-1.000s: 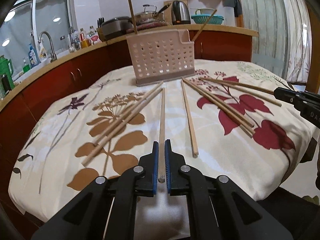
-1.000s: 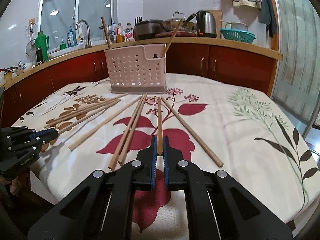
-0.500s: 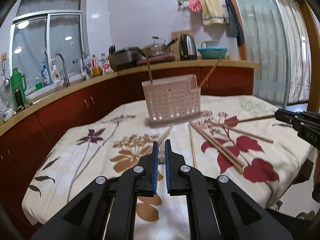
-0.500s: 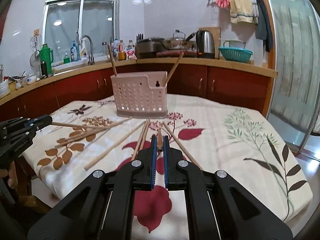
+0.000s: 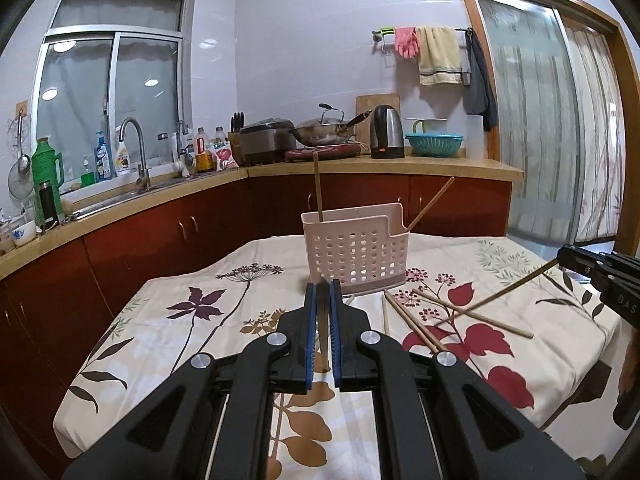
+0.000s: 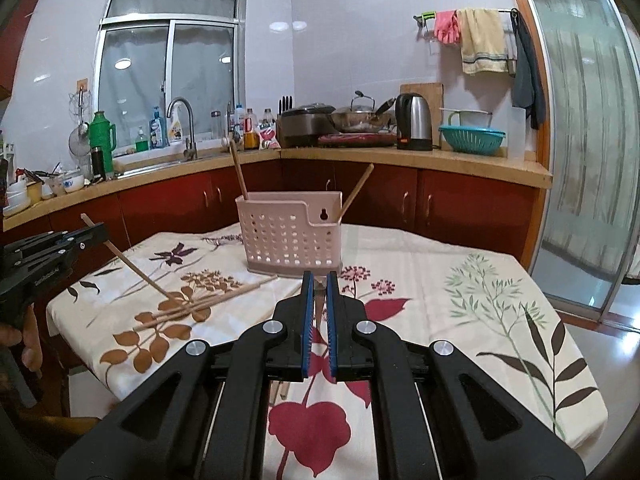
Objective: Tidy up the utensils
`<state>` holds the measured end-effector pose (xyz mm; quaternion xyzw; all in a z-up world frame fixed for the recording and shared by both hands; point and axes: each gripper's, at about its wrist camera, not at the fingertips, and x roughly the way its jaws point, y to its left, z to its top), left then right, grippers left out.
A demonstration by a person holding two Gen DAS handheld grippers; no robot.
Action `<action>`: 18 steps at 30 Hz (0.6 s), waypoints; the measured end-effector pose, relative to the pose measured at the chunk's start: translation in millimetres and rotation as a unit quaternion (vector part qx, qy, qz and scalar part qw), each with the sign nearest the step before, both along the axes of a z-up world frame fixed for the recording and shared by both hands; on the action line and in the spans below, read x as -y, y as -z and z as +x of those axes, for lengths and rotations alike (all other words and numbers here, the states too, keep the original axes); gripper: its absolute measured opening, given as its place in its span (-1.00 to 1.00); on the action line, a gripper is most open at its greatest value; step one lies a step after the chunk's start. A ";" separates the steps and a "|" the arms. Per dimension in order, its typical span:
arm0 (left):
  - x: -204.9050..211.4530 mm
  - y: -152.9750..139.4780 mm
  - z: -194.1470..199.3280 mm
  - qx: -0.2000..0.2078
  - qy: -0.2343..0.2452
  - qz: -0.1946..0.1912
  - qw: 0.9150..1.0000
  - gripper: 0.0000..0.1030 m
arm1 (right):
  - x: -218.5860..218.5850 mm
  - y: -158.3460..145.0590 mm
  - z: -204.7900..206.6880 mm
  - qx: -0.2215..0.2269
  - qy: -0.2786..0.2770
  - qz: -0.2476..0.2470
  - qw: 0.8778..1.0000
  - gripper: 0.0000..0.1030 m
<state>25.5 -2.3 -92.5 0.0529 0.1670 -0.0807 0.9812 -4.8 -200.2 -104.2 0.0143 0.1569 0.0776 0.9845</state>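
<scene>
- Both hand-held grippers had risen off the tabletop [image 5: 168, 320] since the earlier frames, each carrying a chopstick up with it, and the pink holder [image 5: 356, 248] now sat lower and farther ahead in both wrist views.
- Left hand-held gripper [image 5: 322, 322] was clamped shut on one chopstick [image 6: 132, 268]; the right wrist view showed that stick slanting down from the jaws, its far tip close over the loose sticks on the brown leaf print.
- Right hand-held gripper [image 6: 319, 312] was likewise closed on a chopstick [image 5: 508, 294], which in the left wrist view ran from its jaws down toward the red leaf print.
- Two chopsticks already stood in the holder, one at its left end [image 5: 318, 184] and one leaning out at its right end [image 5: 432, 202].
- Several more lay on the flowered cloth: a group near the red leaves [image 5: 416, 328] and a bundle by the brown leaves [image 6: 200, 306].
- The step in hand looked like the carry phase: sticks picked, lifted, not yet delivered.
- Next move probably called for bringing each hand-held gripper forward over the holder's open top, tipping the stick nearer upright so its lower end clears the rim, then letting go.
- The two long sticks could cross or strike the holder's wall, so going in one at a time seemed safer.
</scene>
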 end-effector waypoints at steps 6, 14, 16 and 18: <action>-1.9 -5.6 6.1 -0.008 0.003 -0.004 1.000 -0.87 | -0.5 -9.7 4.8 -0.004 0.001 -0.002 1.000 -0.87; -2.3 -8.8 22.9 -0.016 0.004 -0.005 1.000 -0.87 | 1.3 -20.9 26.8 -0.013 0.000 -0.006 1.000 -0.87; -1.9 -10.3 27.5 -0.015 0.004 -0.006 1.000 -0.87 | 1.4 -23.2 31.9 -0.010 0.001 -0.008 1.000 -0.87; -1.9 -11.1 32.1 -0.011 0.003 -0.005 1.000 -0.87 | 2.8 -25.4 38.8 -0.008 -0.001 -0.002 1.000 -0.87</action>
